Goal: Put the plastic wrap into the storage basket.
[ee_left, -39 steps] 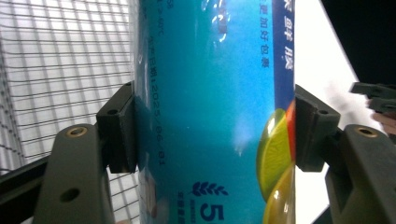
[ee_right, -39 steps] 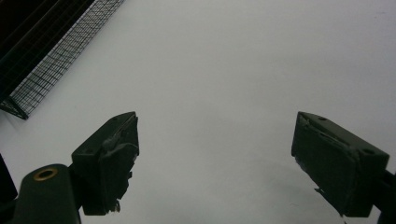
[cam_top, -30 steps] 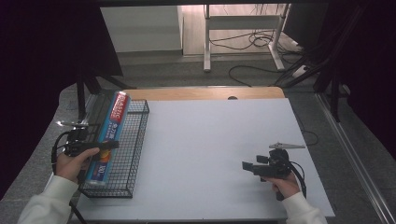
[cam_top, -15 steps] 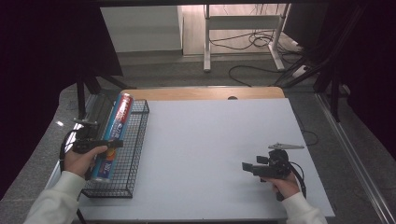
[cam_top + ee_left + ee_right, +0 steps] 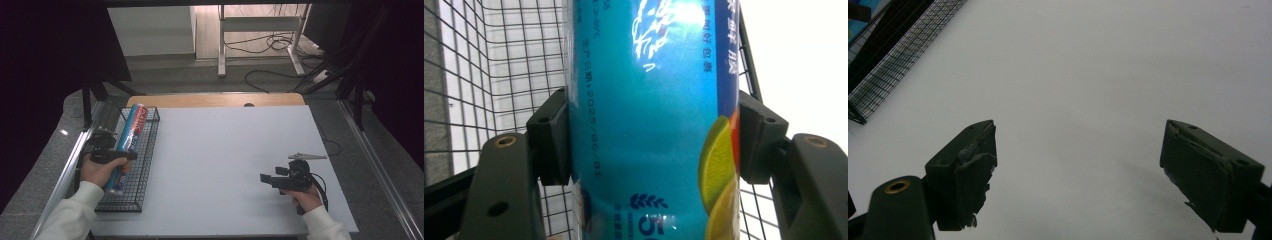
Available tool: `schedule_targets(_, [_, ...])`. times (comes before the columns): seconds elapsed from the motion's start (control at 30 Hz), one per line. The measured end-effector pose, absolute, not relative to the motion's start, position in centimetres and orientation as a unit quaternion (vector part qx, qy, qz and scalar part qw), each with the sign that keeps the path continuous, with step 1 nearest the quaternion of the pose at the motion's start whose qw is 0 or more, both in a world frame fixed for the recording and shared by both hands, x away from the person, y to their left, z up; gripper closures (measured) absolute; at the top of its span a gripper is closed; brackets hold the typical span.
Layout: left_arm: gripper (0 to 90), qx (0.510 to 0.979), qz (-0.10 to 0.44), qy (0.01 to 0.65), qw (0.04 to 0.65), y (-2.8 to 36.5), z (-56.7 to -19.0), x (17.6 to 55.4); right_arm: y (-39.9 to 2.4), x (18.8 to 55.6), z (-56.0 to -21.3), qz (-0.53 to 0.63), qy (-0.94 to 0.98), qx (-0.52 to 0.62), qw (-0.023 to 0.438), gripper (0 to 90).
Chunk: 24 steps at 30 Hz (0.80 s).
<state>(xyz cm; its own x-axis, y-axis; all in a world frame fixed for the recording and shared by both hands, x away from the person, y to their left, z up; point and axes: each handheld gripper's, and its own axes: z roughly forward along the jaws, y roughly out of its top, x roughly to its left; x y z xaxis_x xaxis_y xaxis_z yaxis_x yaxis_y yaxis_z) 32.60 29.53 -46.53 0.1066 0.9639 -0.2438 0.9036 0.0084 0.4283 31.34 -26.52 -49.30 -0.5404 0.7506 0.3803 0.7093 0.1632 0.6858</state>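
A long blue tube of cling film point(image 5: 129, 140), red at its far end, lies lengthwise over the left part of a black wire basket point(image 5: 146, 165). My left gripper point(image 5: 119, 155) is shut across its middle. In the left gripper view both pads point(image 5: 553, 142) press the sides of the blue tube point(image 5: 649, 115), with the basket's mesh point(image 5: 509, 65) behind it. I cannot tell whether the tube touches the basket floor. My right gripper point(image 5: 264, 178) rests low over the white table at the front right. It is open, with bare tabletop between its fingertips point(image 5: 968, 160).
The wire basket stands along the left edge of the white tabletop point(image 5: 225, 150); its corner point(image 5: 878, 80) appears in the right gripper view. A wooden strip point(image 5: 215, 100) borders the far edge. Cables and desk legs point(image 5: 260, 45) lie on the floor beyond.
My left hand has shifted right and slightly down with the tube in its grip, bringing the tube further over the basket. The right gripper has stayed still.
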Motion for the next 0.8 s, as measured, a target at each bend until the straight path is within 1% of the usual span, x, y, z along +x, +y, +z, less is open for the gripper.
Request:
schedule_targets(0.17, [31.8, 0.710, 0.049, 0.669, 0.216, 28.7, -47.7, 33.3, -26.5, 31.3, -49.3, 0.434, 0.763, 0.478, 0.025, 15.3])
schedule_targets(0.37, [31.7, 0.705, 0.046, 0.682, 0.189, 28.2, -49.3, 34.1, -26.5, 31.3, -49.4, 0.432, 0.764, 0.478, 0.025, 15.3])
schedule_targets(0.43, [31.5, 0.703, 0.043, 0.690, 0.166, 27.9, -49.9, 34.4, -26.4, 31.4, -49.4, 0.429, 0.766, 0.479, 0.028, 15.3])
schedule_targets(0.47, [31.5, 0.699, 0.042, 0.694, 0.168, 28.0, -50.3, 34.3, -26.4, 31.4, -49.5, 0.427, 0.767, 0.479, 0.029, 15.3])
schedule_targets(0.53, [30.1, 0.687, 0.036, 0.698, 0.199, 28.2, -50.1, 34.2, -26.4, 31.4, -49.5, 0.424, 0.768, 0.479, 0.032, 15.2])
schedule_targets(0.63, [21.8, 0.684, 0.051, 0.692, 0.227, 28.3, -48.4, 33.8, -26.4, 31.3, -49.4, 0.427, 0.766, 0.480, 0.028, 15.2])
schedule_targets(0.8, [13.7, 0.687, 0.070, 0.677, 0.255, 28.0, -46.2, 33.0, -26.5, 31.3, -49.4, 0.428, 0.765, 0.480, 0.029, 15.2])
